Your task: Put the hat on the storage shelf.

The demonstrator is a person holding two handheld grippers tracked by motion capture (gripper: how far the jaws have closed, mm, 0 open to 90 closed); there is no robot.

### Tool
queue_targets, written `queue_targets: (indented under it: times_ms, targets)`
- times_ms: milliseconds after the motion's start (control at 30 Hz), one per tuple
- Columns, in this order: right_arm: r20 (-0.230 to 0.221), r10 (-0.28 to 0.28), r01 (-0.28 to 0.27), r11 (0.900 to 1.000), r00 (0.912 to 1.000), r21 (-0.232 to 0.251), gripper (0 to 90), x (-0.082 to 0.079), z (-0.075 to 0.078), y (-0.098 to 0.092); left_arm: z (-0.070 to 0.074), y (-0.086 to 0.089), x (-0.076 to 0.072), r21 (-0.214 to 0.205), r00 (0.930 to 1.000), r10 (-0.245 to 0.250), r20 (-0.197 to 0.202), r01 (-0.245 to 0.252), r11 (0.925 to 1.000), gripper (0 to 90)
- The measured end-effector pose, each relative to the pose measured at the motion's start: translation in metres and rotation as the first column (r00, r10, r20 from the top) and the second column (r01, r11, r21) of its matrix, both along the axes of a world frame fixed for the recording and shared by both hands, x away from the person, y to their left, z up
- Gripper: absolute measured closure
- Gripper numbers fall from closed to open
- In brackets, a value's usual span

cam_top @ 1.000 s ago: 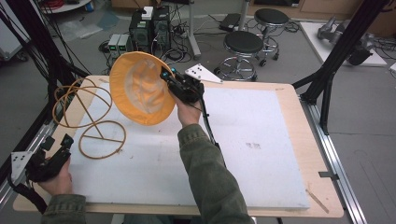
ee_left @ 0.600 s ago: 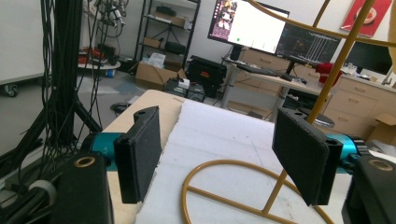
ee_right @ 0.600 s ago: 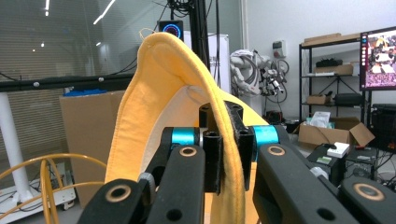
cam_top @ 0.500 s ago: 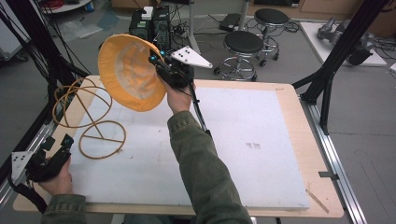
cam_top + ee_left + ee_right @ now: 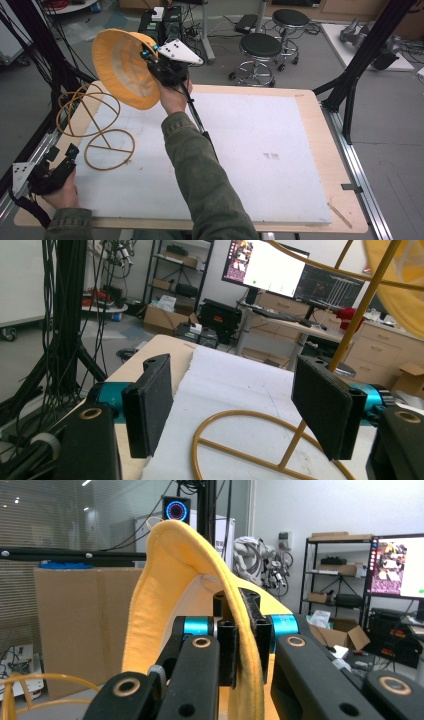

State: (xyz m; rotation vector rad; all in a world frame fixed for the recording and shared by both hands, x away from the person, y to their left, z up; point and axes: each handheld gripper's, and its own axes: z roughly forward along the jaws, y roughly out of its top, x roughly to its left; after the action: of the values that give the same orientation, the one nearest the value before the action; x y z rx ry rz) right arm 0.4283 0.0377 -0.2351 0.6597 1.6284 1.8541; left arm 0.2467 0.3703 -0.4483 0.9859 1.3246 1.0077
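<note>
Held aloft over the far left part of the table (image 5: 310,107): a yellow fabric cover (image 5: 122,67), round and bowl-shaped, hollow side turned toward the camera in the high view. Pinched at its rim by the right gripper (image 5: 152,57), jaws pressed tight on the padded yellow edge (seen close up in the right gripper view, where the cover (image 5: 165,610) arches up and over the two black jaws of the right gripper (image 5: 242,635)). Raised well clear of the white mat (image 5: 240,150) covering the tabletop, with the green-sleeved forearm (image 5: 200,170) stretching up from the near edge.

Below and to the left of the cover, a yellow wire frame (image 5: 92,122): a ring base flat on the mat, a stem rising from it, curved hoops above. Not touching the cover, as far as the high view tells.

At the near left corner, the left gripper (image 5: 62,160), low beside the table edge, pointing toward the frame. Jaws spread wide and gripping nothing (in the left gripper view, left gripper (image 5: 240,412) with the ring base and stem of the frame (image 5: 310,405) showing between and beyond the pads, untouched).
</note>
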Motion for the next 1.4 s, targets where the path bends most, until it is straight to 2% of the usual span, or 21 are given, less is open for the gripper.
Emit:
queue_targets:
  times_ms: [167,467,600,767,833,867,933,1000,1100,1133,1300,1333,1367,1400]
  targets:
    - [0.017,0.009,-0.009,0.9999,0.9998,-0.013,86.3,-0.002,0.006,0.018,0.0,0.001,0.0,-0.005,1.0,0.002,0.0,-0.002,1.0,32.9]
    - [0.017,0.053,-0.053,0.9985,0.9984,-0.015,86.3,-0.005,0.009,0.046,-0.001,0.002,0.0,-0.009,1.0,0.001,0.002,-0.001,1.0,32.9]
    - [0.012,0.097,-0.097,0.9953,0.9953,0.007,86.2,-0.011,0.01,0.055,-0.001,0.002,0.001,-0.013,1.0,0.002,0.001,-0.001,0.9999,32.9]
    - [0.018,0.169,-0.169,0.9856,0.9855,-0.006,86.1,-0.023,0.01,0.068,-0.001,0.002,0.0,-0.011,1.0,0.003,0.002,-0.003,0.9999,32.9]
    - [0.017,0.194,-0.194,0.9809,0.9809,-0.016,86.1,-0.028,0.01,0.072,-0.001,0.003,0.0,-0.012,1.0,0.004,0.001,-0.003,0.9999,32.9]
    - [0.018,0.222,-0.222,0.9749,0.9748,-0.019,86.1,-0.033,0.011,0.076,-0.001,0.003,0.0,-0.012,1.0,0.003,0.001,-0.003,0.9999,32.9]
    - [0.019,0.232,-0.231,0.9726,0.9726,-0.023,86.0,-0.035,0.01,0.078,-0.001,0.003,0.0,-0.014,1.0,0.004,0.002,-0.003,0.9999,32.9]
    - [0.018,0.265,-0.264,0.9636,0.9641,-0.041,86.0,-0.043,0.01,0.084,-0.001,0.003,0.0,-0.015,1.0,0.004,0.002,-0.004,0.9999,32.9]
    - [0.013,0.321,-0.319,0.9457,0.9471,-0.061,85.9,-0.054,0.004,0.093,-0.001,0.003,0.0,-0.019,1.0,0.005,0.005,-0.005,0.9998,32.9]
    - [-0.001,0.344,-0.344,0.9372,0.9389,-0.06,85.8,-0.057,0.0,0.097,-0.001,0.003,0.0,-0.019,1.0,0.005,0.006,-0.005,0.9998,32.9]
    - [-0.024,0.393,-0.394,0.9153,0.919,-0.084,85.4,-0.068,-0.015,0.107,-0.001,0.003,0.0,-0.021,1.0,0.005,0.005,-0.005,0.9998,32.9]
    - [-0.037,0.404,-0.405,0.9099,0.9142,-0.088,85.2,-0.069,-0.018,0.108,-0.001,0.003,0.0,-0.022,1.0,0.007,0.005,-0.007,0.9997,32.9]
    - [-0.048,0.422,-0.425,0.8999,0.9051,-0.097,84.7,-0.072,-0.022,0.111,-0.001,0.003,0.0,-0.021,1.0,0.006,0.004,-0.006,0.9998,32.9]
    - [-0.048,0.422,-0.425,0.8999,0.9051,-0.097,84.7,-0.072,-0.022,0.111,-0.001,0.003,0.0,-0.021,1.0,0.006,0.003,-0.006,0.9998,32.9]
